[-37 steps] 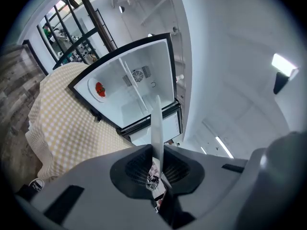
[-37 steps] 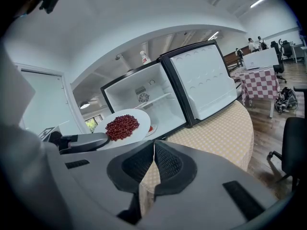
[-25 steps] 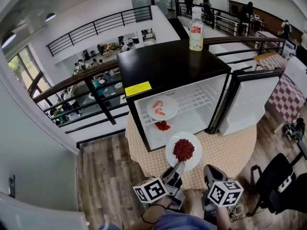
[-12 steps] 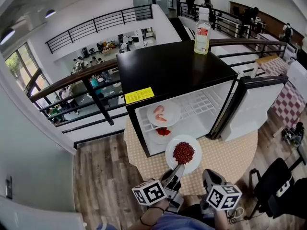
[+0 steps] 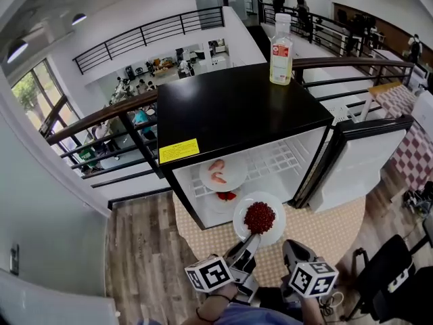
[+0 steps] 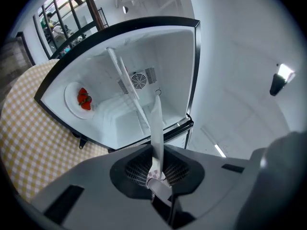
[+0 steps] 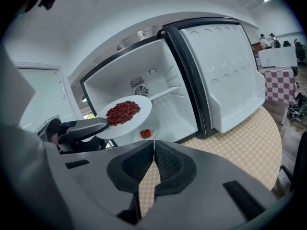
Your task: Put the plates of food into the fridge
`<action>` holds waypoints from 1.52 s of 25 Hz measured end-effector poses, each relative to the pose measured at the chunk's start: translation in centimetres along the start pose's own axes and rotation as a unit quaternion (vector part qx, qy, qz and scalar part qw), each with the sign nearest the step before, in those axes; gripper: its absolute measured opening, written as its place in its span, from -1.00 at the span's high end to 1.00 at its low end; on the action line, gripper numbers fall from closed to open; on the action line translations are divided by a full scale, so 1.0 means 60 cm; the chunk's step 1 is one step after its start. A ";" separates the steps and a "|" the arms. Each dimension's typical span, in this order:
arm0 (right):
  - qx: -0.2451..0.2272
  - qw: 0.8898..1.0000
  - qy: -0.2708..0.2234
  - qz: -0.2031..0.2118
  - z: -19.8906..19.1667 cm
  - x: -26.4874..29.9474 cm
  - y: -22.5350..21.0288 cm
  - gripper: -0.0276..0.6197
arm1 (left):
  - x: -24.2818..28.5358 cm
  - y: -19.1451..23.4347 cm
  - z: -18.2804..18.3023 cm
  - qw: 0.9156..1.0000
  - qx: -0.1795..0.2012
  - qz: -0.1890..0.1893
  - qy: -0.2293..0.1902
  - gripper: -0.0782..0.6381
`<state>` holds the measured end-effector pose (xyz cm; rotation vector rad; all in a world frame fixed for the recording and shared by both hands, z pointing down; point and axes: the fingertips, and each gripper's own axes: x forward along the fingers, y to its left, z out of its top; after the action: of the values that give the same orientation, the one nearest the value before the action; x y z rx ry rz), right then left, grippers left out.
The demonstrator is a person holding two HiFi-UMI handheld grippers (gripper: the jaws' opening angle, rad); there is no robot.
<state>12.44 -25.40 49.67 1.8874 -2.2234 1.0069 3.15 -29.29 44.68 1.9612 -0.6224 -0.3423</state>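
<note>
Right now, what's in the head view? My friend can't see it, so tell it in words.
The left gripper holds a white plate of small red food in front of an open black fridge. Inside sit a plate of strawberries and another plate. The right gripper hangs empty beside it; a bottle stands on top.

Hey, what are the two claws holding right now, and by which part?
The left claw grips the plate of red food by its near rim, pinched between the shut jaws. The right claw is shut and holds nothing.
</note>
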 end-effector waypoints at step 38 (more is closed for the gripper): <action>-0.039 0.993 0.045 0.103 0.112 0.075 -0.081 0.85 | 0.304 0.036 0.178 0.977 -0.139 0.064 -0.151 0.64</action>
<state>18.10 -32.88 48.50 1.5741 -2.4038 0.9943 12.42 -48.30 42.30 1.6059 -0.8439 -0.6210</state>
